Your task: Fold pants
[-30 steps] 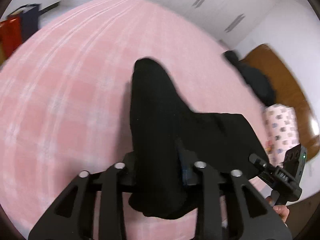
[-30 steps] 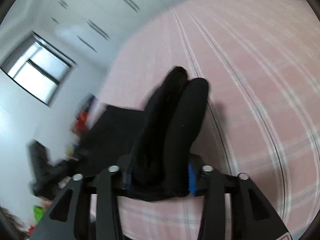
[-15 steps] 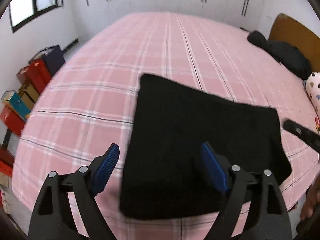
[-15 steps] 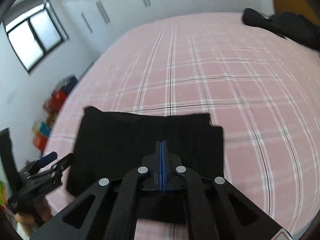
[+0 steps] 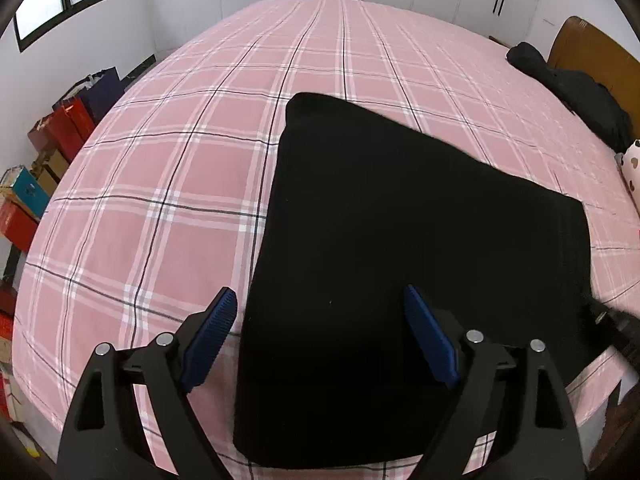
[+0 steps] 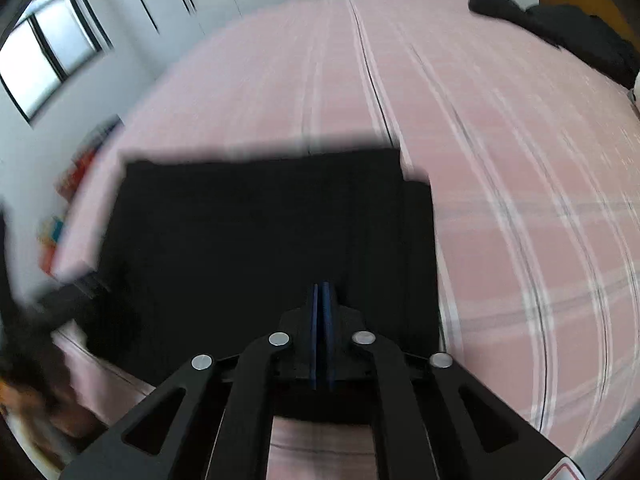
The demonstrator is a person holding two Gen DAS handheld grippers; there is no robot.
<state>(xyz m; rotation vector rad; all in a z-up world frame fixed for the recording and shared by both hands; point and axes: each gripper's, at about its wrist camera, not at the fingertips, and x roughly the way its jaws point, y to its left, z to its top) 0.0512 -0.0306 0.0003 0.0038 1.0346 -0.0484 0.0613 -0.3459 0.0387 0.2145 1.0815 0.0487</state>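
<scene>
Pink bed (image 5: 192, 184): left jaws wide, right jaws closed

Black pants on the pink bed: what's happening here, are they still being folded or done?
A person with a gripper in each hand is folding black pants on a pink plaid bed. The pants lie flat as a folded rectangle near the bed's front edge. The left gripper stands open over the pants' near left corner, having just let go, with nothing clamped. The right gripper is shut with nothing between its pads, above the pants. Neither holds the fabric now.
</scene>
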